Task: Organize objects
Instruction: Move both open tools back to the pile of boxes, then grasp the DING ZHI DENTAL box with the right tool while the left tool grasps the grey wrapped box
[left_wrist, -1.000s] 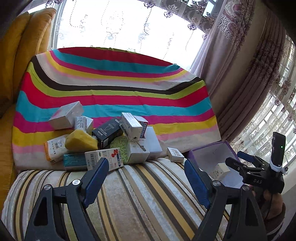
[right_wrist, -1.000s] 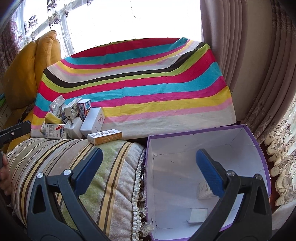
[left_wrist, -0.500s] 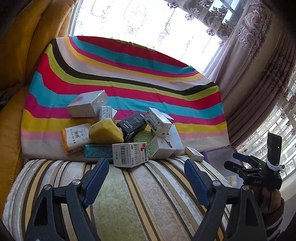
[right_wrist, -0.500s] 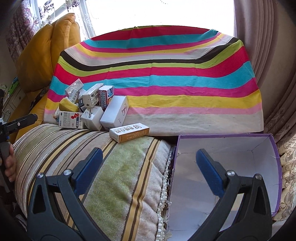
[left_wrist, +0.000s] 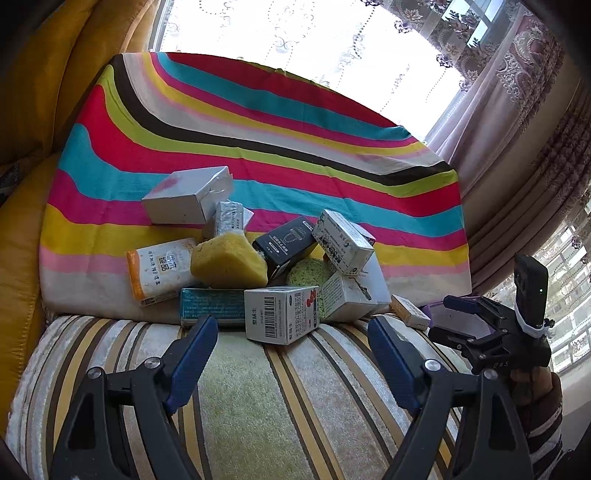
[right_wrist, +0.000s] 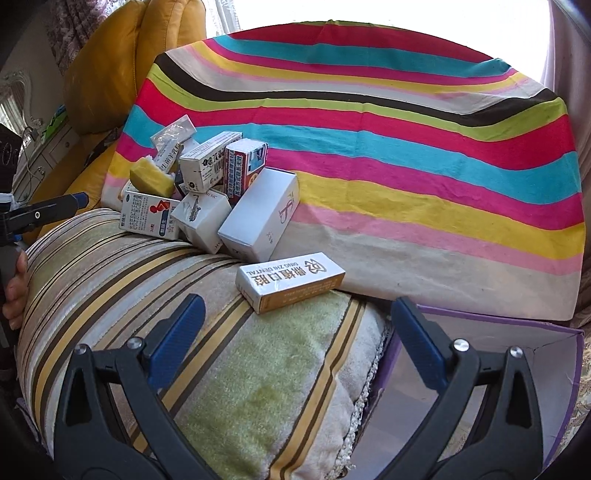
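**Both tongs open over the striped cushion, boxes heaped at its back edge**

Nearest the cameras, the left tongs (left_wrist: 291, 339) stand wide apart with nothing between their blue pads, above bare cushion. The right tongs (right_wrist: 295, 325) are likewise spread and empty, straddling the cushion's fringed right edge, one pad over the cushion and one over the purple box (right_wrist: 554, 354).

The striped cushion (left_wrist: 277, 398) offers open room across its whole front half. Its right edge drops straight to the purple box, which sits lower and shows a pale, open interior.

Farther on, a gold-and-white dental box (right_wrist: 290, 280) lies alone on the cushion, near that right edge and apart from the heap. Behind it, the pile of small boxes (left_wrist: 280, 284) crowds the cushion's back edge: a barcode box (left_wrist: 280, 319) in front, a yellow sponge (left_wrist: 229, 260), a black box (left_wrist: 286, 245) and white cartons leaning on one another.

The pile rests against a rainbow-striped cloth (left_wrist: 258, 147) draped over the backrest. A yellow armchair (left_wrist: 55, 92) stands to the left; lace curtains (left_wrist: 295, 44) and a bright window close the room behind.
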